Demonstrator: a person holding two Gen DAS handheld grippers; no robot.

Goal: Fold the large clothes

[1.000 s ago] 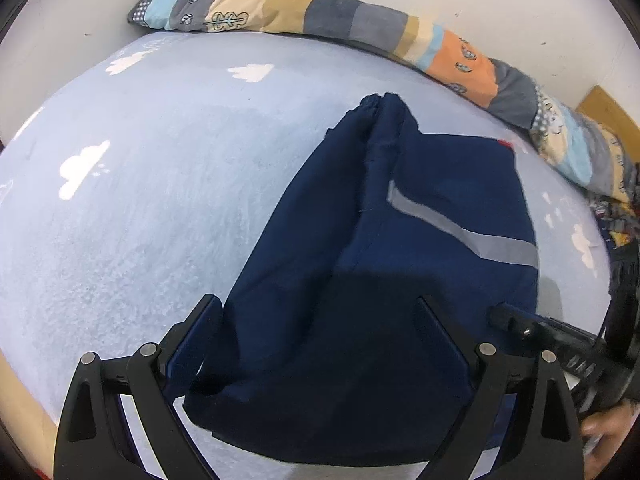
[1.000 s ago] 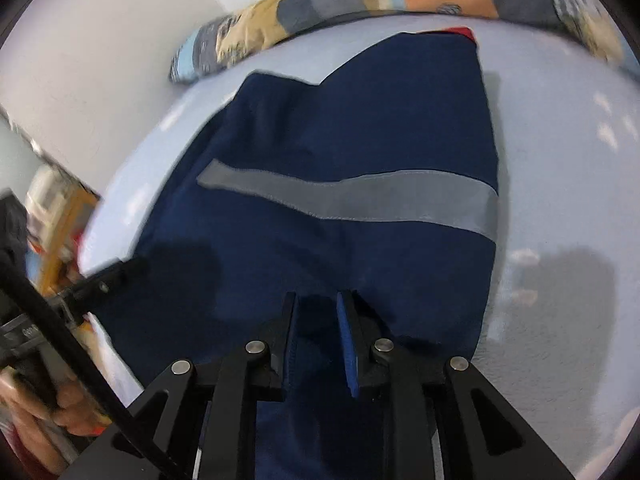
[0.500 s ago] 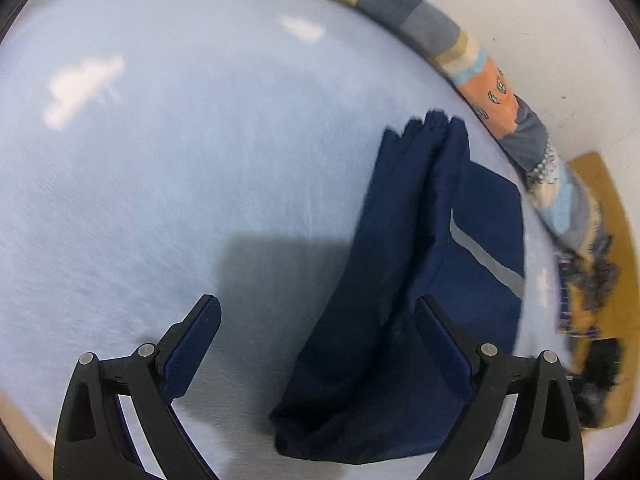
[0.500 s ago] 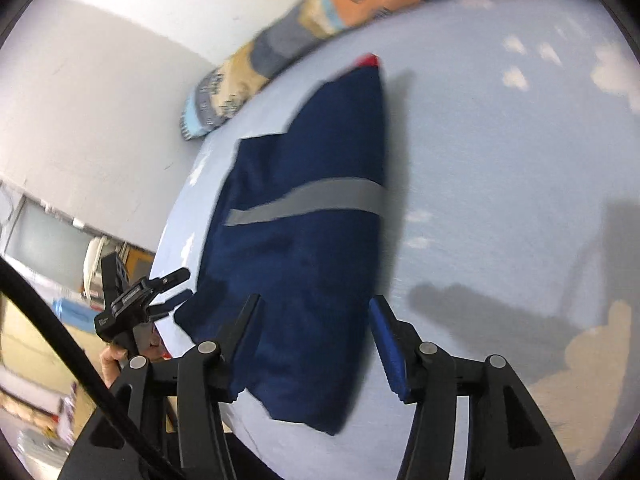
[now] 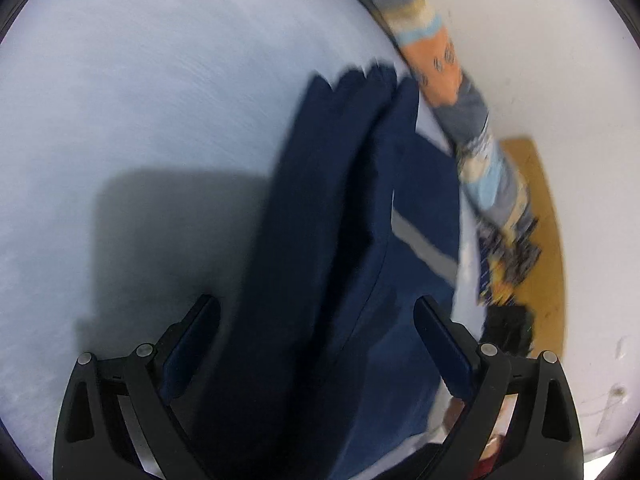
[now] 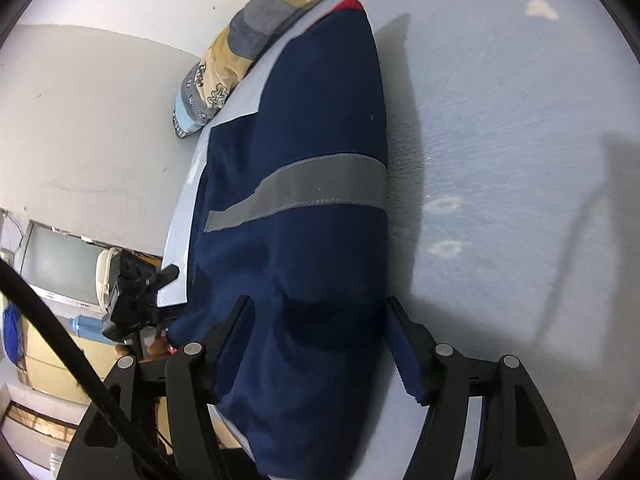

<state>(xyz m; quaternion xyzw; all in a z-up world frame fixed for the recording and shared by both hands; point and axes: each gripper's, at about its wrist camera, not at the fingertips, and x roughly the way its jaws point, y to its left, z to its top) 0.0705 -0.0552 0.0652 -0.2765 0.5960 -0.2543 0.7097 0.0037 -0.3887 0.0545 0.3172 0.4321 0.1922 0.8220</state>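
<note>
While both claws hover over the bed, the scene reads so:

Garment: navy blue garment (image 6: 304,184), folded into a long pile, lies flat on the pale blue bed sheet (image 6: 520,140); in the right wrist view it runs from 6 o'clock up to 12 o'clock
Grey stripe: grey reflective band (image 6: 304,196) crosses the garment near the middle of that view
Red tab: small red patch (image 6: 352,3) at the far end of the garment, at 12 o'clock
Right claw: right gripper (image 6: 320,340) has its jaws apart and opening; the near end of the garment lies between the blue pads, which do not press on it
Left claw: left gripper (image 5: 316,344) has its jaws wide apart; folded navy cloth (image 5: 340,220) fills the gap between them, but the picture is blurred and no pad seems to pinch it
Left claw from the other side: it shows as a dark tool (image 6: 136,292) at 9 o'clock in the right wrist view, just beside the garment's edge
Bolster: long patchwork pillow (image 6: 240,52) lies along the white wall (image 6: 80,120) beyond the garment, at 11 o'clock
Shadows: dark shadows fall on the sheet at 3 o'clock in the right wrist view
</note>
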